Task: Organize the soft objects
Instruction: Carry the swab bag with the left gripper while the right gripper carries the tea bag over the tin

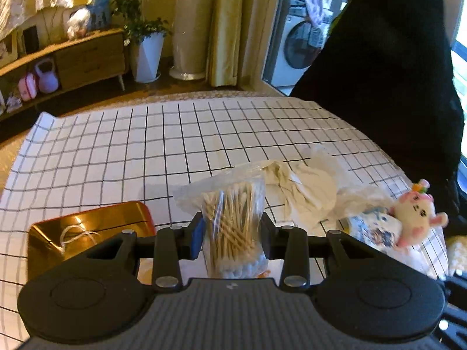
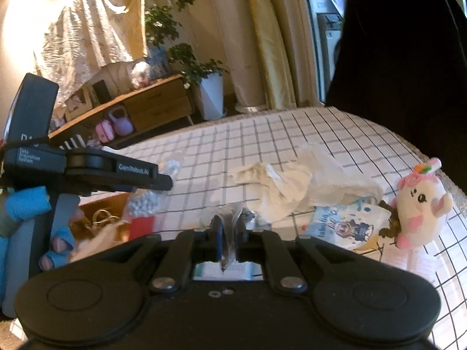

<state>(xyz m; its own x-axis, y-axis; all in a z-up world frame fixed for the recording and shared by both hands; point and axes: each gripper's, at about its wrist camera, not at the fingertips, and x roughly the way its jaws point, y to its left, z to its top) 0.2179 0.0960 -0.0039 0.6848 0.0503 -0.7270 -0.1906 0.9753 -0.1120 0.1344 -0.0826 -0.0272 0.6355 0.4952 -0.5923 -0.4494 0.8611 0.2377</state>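
My left gripper (image 1: 232,233) is shut on a clear bag of wooden cotton swabs (image 1: 230,201), held upright above the table. The same bag (image 2: 143,201) hangs from the left tool in the right wrist view. My right gripper (image 2: 229,233) is shut on a thin piece of clear plastic film (image 2: 235,213). On the checked tablecloth (image 1: 146,145) lie a crumpled cream cloth (image 1: 306,186), a printed blue-and-white pouch (image 1: 370,230) and a white-and-pink plush toy (image 1: 414,213). In the right wrist view the cloth (image 2: 277,186), the pouch (image 2: 347,224) and the plush toy (image 2: 417,213) lie ahead and to the right.
An open gold tin (image 1: 87,227) with a bit of string in it sits at the front left. A person in black (image 1: 394,73) stands at the table's far right. A wooden sideboard (image 1: 87,55) and a potted plant (image 1: 146,49) stand beyond the table.
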